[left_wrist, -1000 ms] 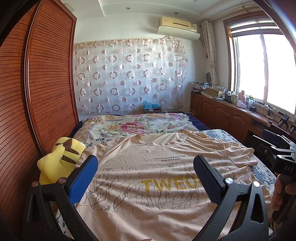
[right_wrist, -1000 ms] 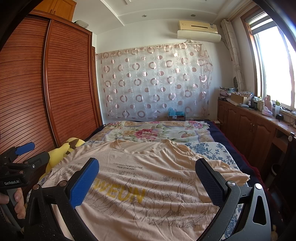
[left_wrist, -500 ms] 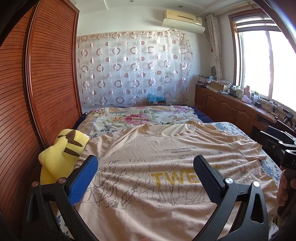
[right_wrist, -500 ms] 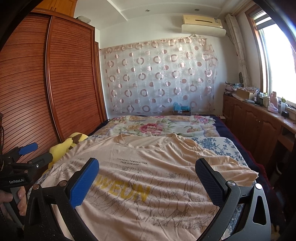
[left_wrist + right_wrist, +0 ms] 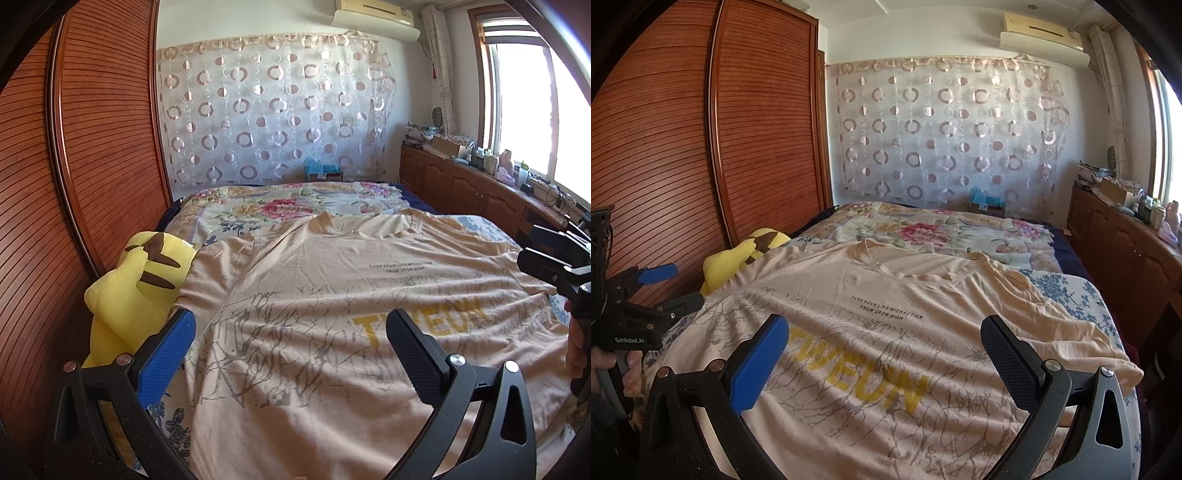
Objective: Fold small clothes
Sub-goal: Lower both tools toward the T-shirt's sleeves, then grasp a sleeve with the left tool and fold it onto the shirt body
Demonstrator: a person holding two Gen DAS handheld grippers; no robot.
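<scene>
A peach T-shirt (image 5: 332,302) with yellow letters and grey line print lies spread flat, front up, on the bed, collar at the far end; it also shows in the right wrist view (image 5: 886,332). My left gripper (image 5: 290,332) is open and empty, above the shirt's lower left part. My right gripper (image 5: 884,343) is open and empty, above the shirt's lower middle. Each gripper shows at the edge of the other's view: the right one (image 5: 554,258), the left one (image 5: 653,291).
A yellow plush toy (image 5: 136,288) lies at the bed's left edge against the wooden wardrobe (image 5: 74,184). A floral quilt (image 5: 288,203) covers the far end of the bed. Wooden cabinets (image 5: 480,184) with clutter run under the window on the right.
Both grippers have tilted down and moved closer to the shirt. Both stay open and empty. The shirt has not moved.
</scene>
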